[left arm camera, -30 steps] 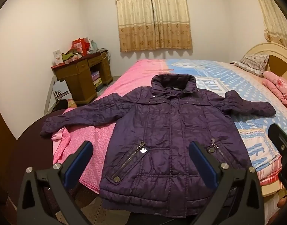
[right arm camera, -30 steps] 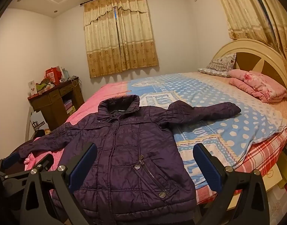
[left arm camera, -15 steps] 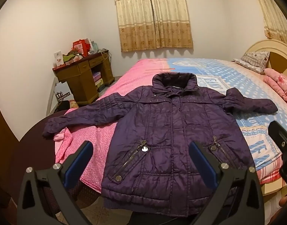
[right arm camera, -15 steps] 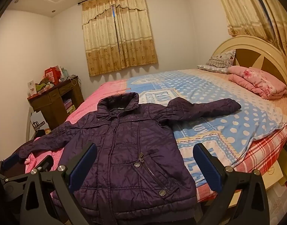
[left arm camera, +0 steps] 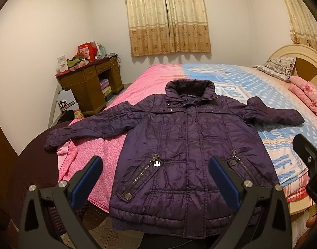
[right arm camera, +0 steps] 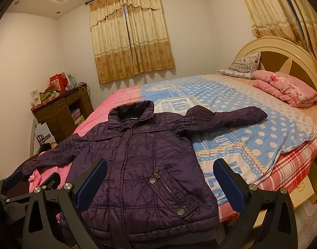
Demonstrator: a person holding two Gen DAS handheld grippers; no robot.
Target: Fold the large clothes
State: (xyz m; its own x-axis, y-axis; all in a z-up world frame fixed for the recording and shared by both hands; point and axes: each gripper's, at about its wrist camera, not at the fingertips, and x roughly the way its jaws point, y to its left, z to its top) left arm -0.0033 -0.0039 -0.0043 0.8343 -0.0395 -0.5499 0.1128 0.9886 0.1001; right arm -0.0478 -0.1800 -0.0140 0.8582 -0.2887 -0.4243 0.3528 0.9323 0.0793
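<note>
jacket: purple padded jacket [left arm camera: 189, 155] is lying face up on the bed [left arm camera: 251, 83], sleeves spread out, hem hanging over the near edge.
left gripper [left arm camera: 154, 178]: is being held spread wide above the hem, nothing pinched.
right gripper [right arm camera: 160, 178]: likewise spread, empty, over the hem.
step: likely a sleeve is being approached first.
tip: each cuff [right arm camera: 260, 113] should be pinched through both layers and carried flat across the chest, padding being smoothed.
</note>
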